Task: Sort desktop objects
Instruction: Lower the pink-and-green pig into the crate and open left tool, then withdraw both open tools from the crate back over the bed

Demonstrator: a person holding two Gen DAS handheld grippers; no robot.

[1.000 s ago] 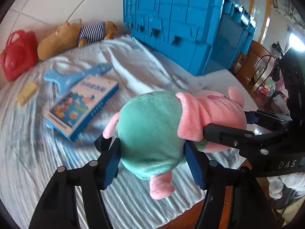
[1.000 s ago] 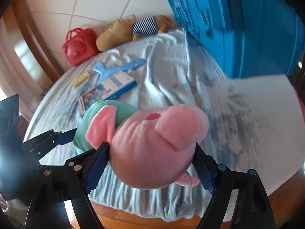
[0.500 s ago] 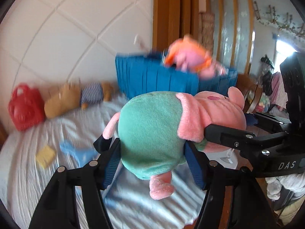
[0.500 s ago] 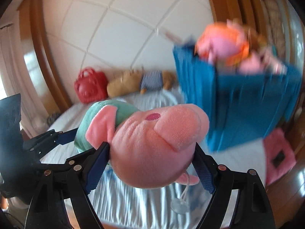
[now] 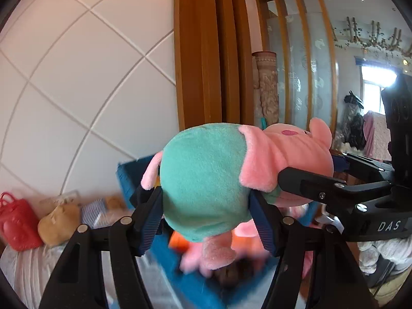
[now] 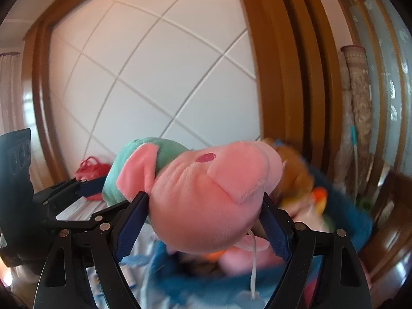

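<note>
A plush pig (image 5: 206,188) with a teal body and pink head is held in the air by both grippers. My left gripper (image 5: 209,221) is shut on its teal body. My right gripper (image 6: 203,221) is shut on its pink head (image 6: 206,195); the right gripper's black fingers (image 5: 314,185) also show in the left wrist view. The toy hangs over an open blue bin (image 5: 136,180) that holds several blurred soft toys (image 6: 303,195). The bin's inside is blurred below the pig.
A red bag (image 5: 18,229) and a tan stuffed animal in a striped shirt (image 5: 59,224) lie on the white cloth at far left. White tiled wall and wooden pillars (image 5: 211,51) stand behind. A rolled carpet (image 6: 360,97) leans at right.
Both grippers have lifted the pig from low over the cloth to above the blue bin's opening. The book and blue toy on the cloth have dropped out of sight.
</note>
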